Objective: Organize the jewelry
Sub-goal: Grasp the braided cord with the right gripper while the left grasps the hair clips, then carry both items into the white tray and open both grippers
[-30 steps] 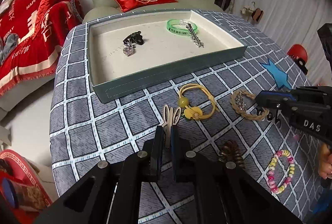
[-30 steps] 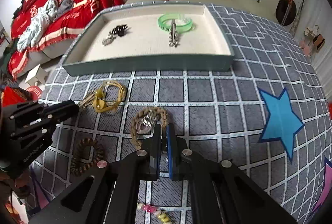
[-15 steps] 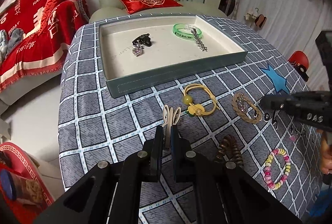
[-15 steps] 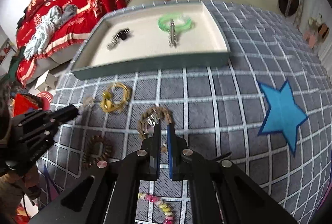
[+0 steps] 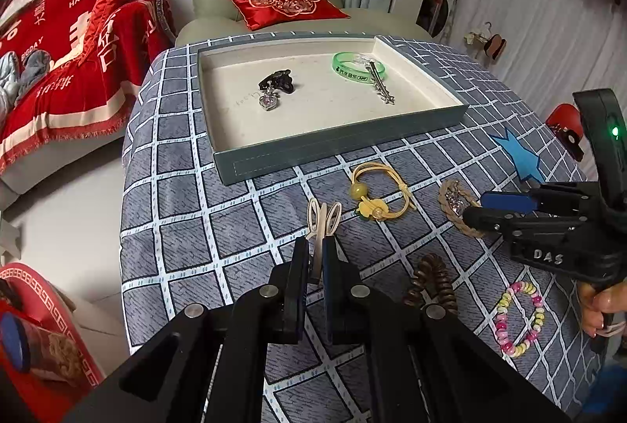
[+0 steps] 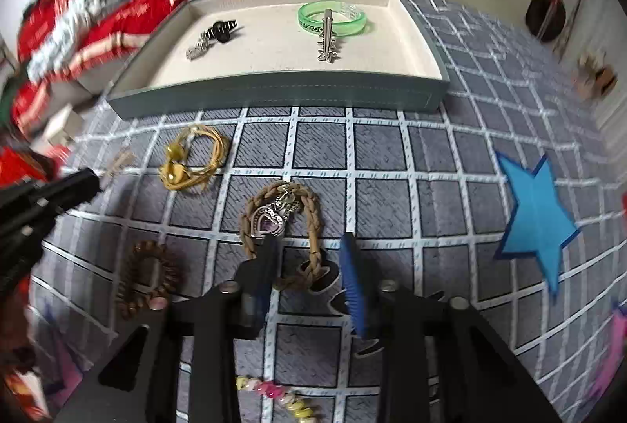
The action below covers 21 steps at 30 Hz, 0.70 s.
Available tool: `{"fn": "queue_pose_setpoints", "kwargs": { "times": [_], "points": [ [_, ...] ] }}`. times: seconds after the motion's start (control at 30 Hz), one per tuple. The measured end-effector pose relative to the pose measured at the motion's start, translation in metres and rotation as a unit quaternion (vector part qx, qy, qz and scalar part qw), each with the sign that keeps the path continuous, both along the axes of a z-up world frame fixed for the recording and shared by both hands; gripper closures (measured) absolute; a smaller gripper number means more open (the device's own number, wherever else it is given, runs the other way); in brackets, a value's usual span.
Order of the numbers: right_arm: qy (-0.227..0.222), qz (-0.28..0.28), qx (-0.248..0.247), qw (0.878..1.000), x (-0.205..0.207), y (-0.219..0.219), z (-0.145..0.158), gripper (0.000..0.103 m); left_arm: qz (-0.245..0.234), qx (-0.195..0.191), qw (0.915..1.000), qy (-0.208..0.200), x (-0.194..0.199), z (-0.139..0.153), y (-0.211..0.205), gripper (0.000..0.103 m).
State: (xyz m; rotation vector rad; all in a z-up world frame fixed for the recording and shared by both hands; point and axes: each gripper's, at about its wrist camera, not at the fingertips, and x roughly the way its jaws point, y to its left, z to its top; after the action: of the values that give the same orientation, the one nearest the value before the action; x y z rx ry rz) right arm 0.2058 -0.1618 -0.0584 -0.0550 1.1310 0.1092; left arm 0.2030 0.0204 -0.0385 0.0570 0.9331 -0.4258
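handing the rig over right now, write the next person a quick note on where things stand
Left gripper: shut on the beige hair clip, low over the tablecloth.
Right gripper: jaws opening around the near end of the braided bracelet; not gripped yet.
In the tray: green bangle, silver clip, black clip with a heart charm.
On the cloth: yellow hair tie, brown coil tie, bead bracelet.
Left to do: move the held clip, the braided bracelet and the other three into the tray.
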Motion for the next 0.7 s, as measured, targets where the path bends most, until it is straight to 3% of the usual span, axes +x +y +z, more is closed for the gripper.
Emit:
{"fn": "queue_pose_setpoints", "kwargs": {
  "times": [0.03, 0.17, 0.7],
  "points": [
    [0.000, 0.010, 0.000, 1.000, -0.001, 0.004, 0.000, 0.098, 0.000, 0.000, 1.0000, 0.000, 0.000, 0.000, 0.000, 0.081],
    [-0.005, 0.013, -0.008, 1.000, -0.005, 0.008, 0.004, 0.098, 0.003, -0.003, 1.0000, -0.003, -0.003, 0.003, 0.001, 0.080],
    [-0.067, -0.012, 0.067, 0.995, -0.003, -0.022, 0.068, 0.098, 0.027, -0.022, 0.9989, -0.031, 0.004, 0.033, 0.011, 0.081]
  ]
}}
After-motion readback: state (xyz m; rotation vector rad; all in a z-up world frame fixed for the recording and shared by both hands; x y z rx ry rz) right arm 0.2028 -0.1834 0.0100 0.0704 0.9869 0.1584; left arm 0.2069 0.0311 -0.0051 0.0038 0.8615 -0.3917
